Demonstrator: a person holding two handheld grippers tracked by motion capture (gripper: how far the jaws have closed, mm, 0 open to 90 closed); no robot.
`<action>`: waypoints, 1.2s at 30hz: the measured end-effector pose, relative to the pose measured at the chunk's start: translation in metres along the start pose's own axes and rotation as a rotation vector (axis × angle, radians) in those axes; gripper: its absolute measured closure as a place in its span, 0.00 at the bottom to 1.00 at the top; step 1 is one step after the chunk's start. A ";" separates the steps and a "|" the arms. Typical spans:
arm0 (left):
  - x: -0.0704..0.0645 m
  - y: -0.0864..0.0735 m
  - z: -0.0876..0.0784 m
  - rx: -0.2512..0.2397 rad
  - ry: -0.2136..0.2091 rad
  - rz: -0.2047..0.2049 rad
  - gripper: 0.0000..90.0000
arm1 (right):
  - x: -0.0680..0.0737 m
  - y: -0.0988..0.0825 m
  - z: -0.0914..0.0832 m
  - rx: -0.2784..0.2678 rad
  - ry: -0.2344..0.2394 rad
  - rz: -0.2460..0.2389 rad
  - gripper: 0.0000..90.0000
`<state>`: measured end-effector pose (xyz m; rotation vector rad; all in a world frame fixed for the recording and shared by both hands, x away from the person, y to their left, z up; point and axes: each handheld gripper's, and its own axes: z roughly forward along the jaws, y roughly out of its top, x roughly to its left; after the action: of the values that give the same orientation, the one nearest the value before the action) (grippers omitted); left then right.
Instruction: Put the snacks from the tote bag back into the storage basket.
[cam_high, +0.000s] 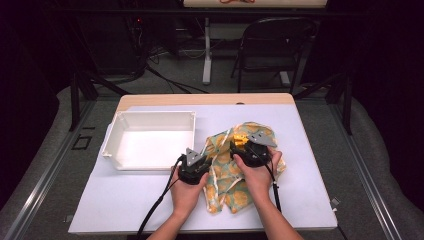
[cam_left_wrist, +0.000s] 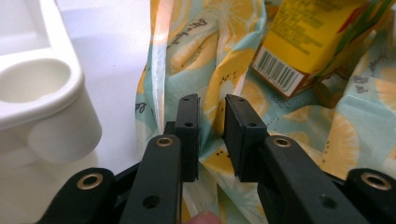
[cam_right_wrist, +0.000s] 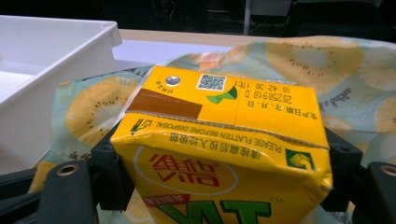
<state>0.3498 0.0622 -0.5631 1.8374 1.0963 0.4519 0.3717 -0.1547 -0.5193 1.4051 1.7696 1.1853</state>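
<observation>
Yellow drink carton (cam_right_wrist: 224, 154), red lettering, on fruit-print cloth (cam_high: 225, 175)

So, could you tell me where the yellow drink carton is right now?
The yellow drink carton sits between the right gripper jaws, over the fruit-print bag, right of the white bin.

**Where my three cameras sit**

My high view looks forward and down from my side of the table (cam_high: 150, 210), taking in the whole top. My left gripper view rides low, looking along its jaws, very near the cloth (cam_left_wrist: 187, 42). My right gripper view sits just behind the carton (cam_right_wrist: 219, 140), facing the far edge. All three share the cloth, the carton and the white bin (cam_high: 150, 140).
</observation>
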 end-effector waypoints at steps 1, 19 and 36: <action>0.001 0.000 0.000 -0.013 -0.009 -0.009 0.83 | 0.000 0.001 -0.002 0.000 0.005 -0.004 0.26; -0.004 0.030 -0.049 -0.119 -0.150 0.034 0.52 | 0.002 0.030 -0.035 -0.045 0.081 -0.034 0.28; -0.018 0.030 -0.060 -0.187 -0.284 0.218 0.34 | 0.015 0.039 -0.068 -0.062 0.167 -0.058 0.33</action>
<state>0.3141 0.0730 -0.5043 1.7959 0.6448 0.3901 0.3262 -0.1573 -0.4537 1.2417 1.8557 1.3479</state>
